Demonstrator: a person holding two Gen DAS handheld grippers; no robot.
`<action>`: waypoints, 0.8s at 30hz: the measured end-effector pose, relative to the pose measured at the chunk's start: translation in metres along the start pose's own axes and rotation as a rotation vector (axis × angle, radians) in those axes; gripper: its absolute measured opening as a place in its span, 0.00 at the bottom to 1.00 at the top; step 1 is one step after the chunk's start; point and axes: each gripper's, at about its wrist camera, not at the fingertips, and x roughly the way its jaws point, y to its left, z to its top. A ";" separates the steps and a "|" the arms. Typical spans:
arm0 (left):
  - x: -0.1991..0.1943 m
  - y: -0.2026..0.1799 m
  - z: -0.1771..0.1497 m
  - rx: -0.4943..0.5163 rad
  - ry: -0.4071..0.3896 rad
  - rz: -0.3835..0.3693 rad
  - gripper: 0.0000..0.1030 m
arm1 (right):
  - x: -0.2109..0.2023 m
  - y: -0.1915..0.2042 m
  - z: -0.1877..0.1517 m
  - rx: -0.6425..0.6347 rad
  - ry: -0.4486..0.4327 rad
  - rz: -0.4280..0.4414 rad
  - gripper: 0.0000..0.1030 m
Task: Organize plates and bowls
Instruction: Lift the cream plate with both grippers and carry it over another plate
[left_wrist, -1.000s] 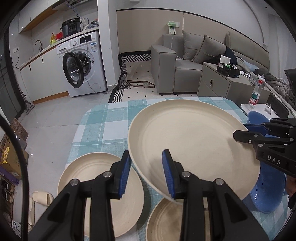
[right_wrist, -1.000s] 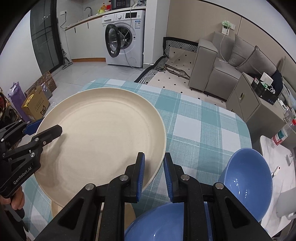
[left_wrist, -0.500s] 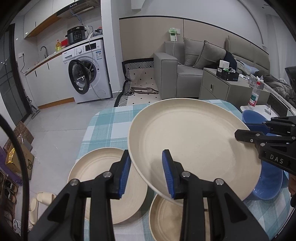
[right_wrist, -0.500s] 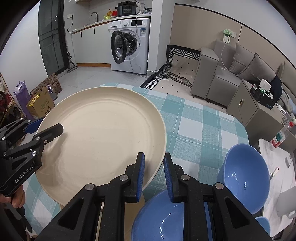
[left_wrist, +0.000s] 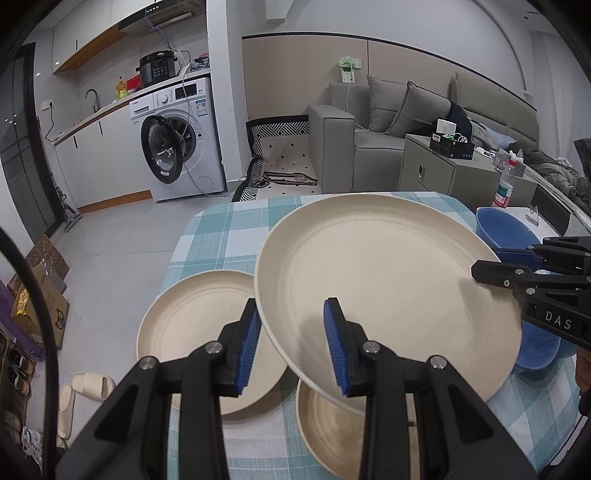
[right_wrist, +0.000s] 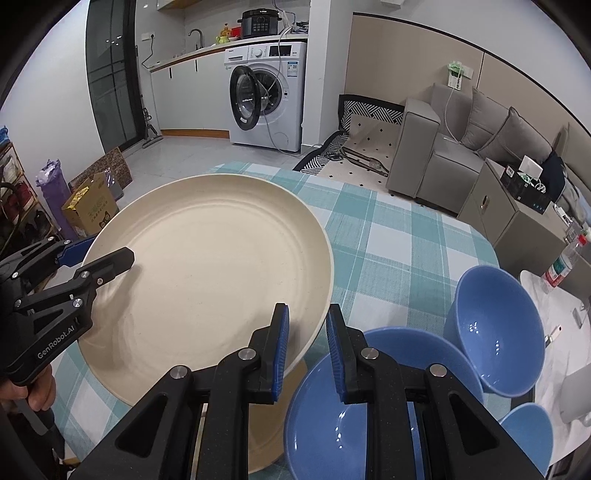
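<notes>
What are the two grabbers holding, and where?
Both hold the big cream plate by its rim: left gripper on one edge, right gripper on the opposite edge.

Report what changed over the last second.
The large cream plate, clamped by both the left gripper and the right gripper, travelled back over the table, exposing more checked cloth ahead. Neither grip changed; the resting plates and blue bowls stayed put.

The large plate hides much of the smaller plate beneath.
</notes>
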 end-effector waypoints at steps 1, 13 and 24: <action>-0.001 0.001 -0.003 -0.006 0.000 -0.004 0.32 | -0.001 0.001 -0.002 0.001 -0.002 0.001 0.20; -0.008 0.005 -0.034 -0.019 0.004 -0.006 0.32 | -0.002 0.017 -0.030 -0.012 -0.008 -0.004 0.21; -0.009 0.004 -0.043 0.004 0.008 0.017 0.32 | 0.010 0.027 -0.052 0.002 0.003 0.006 0.21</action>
